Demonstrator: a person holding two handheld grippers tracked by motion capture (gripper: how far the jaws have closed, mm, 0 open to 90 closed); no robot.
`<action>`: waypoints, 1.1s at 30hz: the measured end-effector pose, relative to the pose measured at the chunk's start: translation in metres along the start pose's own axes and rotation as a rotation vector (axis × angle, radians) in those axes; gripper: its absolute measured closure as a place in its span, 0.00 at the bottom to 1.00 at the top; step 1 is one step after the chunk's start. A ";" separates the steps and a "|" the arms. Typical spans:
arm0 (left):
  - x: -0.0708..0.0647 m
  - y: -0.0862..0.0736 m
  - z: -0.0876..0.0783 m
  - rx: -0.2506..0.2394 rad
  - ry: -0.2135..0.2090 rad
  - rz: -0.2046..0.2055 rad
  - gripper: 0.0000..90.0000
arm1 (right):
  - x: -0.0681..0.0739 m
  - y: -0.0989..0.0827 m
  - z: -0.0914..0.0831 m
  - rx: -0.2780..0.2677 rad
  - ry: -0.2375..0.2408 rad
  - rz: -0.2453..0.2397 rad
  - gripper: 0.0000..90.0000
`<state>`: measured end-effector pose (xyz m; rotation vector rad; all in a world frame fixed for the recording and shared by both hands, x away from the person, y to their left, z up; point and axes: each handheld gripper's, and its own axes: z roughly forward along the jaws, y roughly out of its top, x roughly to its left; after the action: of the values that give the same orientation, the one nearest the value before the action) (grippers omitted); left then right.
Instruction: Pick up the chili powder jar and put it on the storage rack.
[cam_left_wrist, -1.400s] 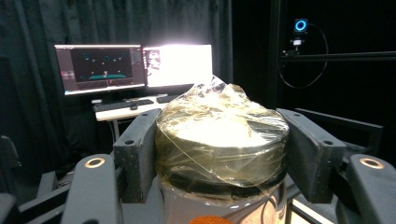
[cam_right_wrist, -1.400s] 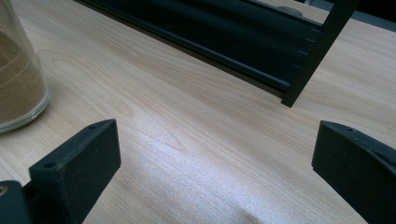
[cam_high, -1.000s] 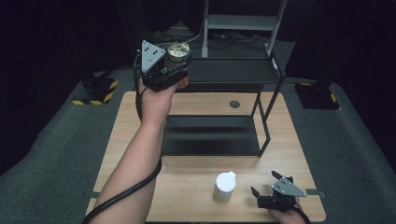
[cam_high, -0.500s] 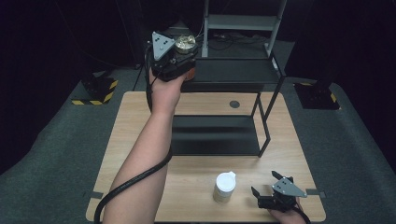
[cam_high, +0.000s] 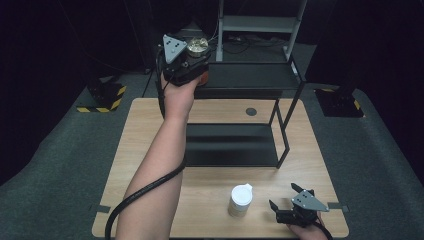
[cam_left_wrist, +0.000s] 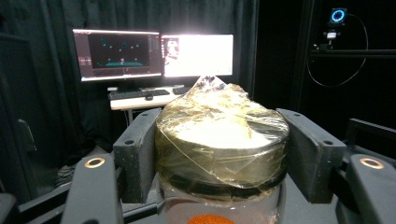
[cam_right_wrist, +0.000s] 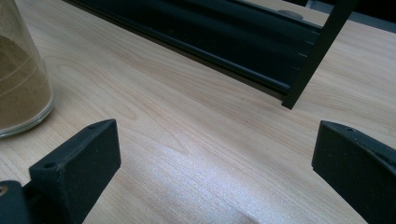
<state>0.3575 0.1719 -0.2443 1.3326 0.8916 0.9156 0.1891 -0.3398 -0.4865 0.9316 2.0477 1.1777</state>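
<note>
While the left gripper (cam_high: 192, 50) is held up at the far left corner of the black shelf rack (cam_high: 240, 80), a gold-lidded jar (cam_left_wrist: 219, 149) is clamped between its two pads (cam_left_wrist: 137, 154), which press on the lid from either side. The jar is kept upright, its long axis running vertically and its lid facing up; crinkled clear film is seen wrapped over the lid, and something orange shows through the glass below. In the high view the jar (cam_high: 197, 46) is seen level with the rack's upper tier, just at its left end, well above the wooden table (cam_high: 150, 125).

The right gripper (cam_high: 295, 207) is rested low at the near right corner of the table, its jaws spread wide with nothing between them but bare wood. A second jar, white-lidded (cam_high: 241, 199), is stood upright just to its left, apart from the jaws; brown powder is seen inside it (cam_right_wrist: 18, 88) in the right gripper view. A black rack post (cam_right_wrist: 317, 51) is planted ahead of the right gripper.

Two jars, two grippers, one rack with two tiers, and two monitors (cam_left_wrist: 154, 56) beyond the table are counted.
</note>
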 end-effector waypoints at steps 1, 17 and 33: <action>0.001 -0.001 0.000 -0.001 -0.002 -0.004 0.38 | 0.000 0.000 0.000 -0.001 -0.001 0.001 0.00; 0.005 -0.006 -0.004 -0.010 -0.006 0.006 0.37 | 0.002 0.001 0.000 0.007 -0.003 -0.008 0.00; 0.004 -0.001 -0.010 0.024 -0.021 -0.034 0.06 | 0.002 0.002 0.001 0.010 -0.002 -0.015 0.00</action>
<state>0.3504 0.1795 -0.2458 1.3413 0.9092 0.8659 0.1889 -0.3373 -0.4855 0.9205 2.0570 1.1599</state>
